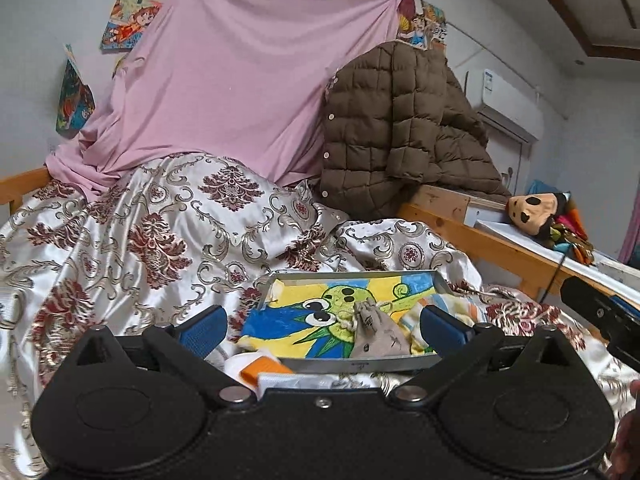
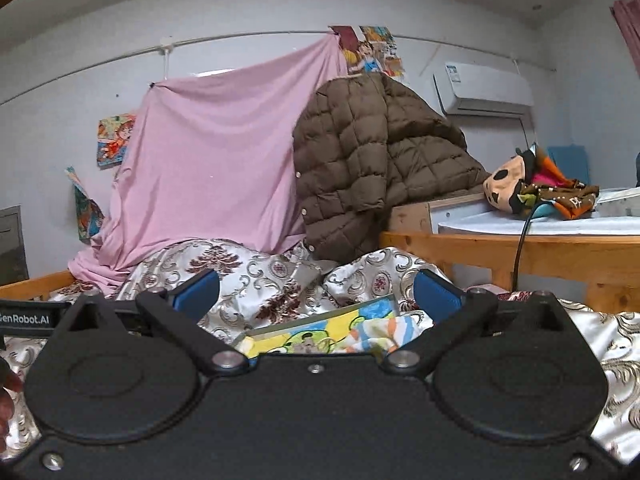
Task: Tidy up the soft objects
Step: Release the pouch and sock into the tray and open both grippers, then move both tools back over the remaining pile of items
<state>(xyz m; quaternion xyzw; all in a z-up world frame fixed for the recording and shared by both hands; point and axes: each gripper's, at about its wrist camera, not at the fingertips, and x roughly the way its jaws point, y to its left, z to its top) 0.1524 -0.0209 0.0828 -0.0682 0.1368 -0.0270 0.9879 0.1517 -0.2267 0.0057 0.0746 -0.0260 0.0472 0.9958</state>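
The left tongs (image 1: 322,326) stand released, their blue pads wide apart with nothing pressed between them. Just ahead of them, on the patterned bedspread (image 1: 132,232), lies a shallow metal tray (image 1: 360,365). In it sits a bright cartoon towel (image 1: 304,322), yellow, blue and green, and on the towel a small grey drawstring pouch (image 1: 374,334) with its cord looped to the left. Near the tray's front left corner, close under the left pad, lies a white and orange cloth (image 1: 264,372).

The right tongs (image 2: 316,290) are released too, both pads spread and empty. The same tray (image 2: 320,316) shows low between them, tilted in this view, with the towel (image 2: 316,338) mostly hidden by the tongs' body.

Farther ahead of both tongs a pink sheet (image 1: 236,80) hangs from a line along the wall, and to its right a brown quilted jacket (image 1: 400,128) is draped over the wooden bed frame (image 1: 472,236). Well off to the right, on a raised white surface, rests a tan plush toy (image 1: 534,212) with dark patches, beside a heap of colourful fabric (image 2: 560,196). An air conditioner (image 2: 484,88) is mounted on the wall above it.
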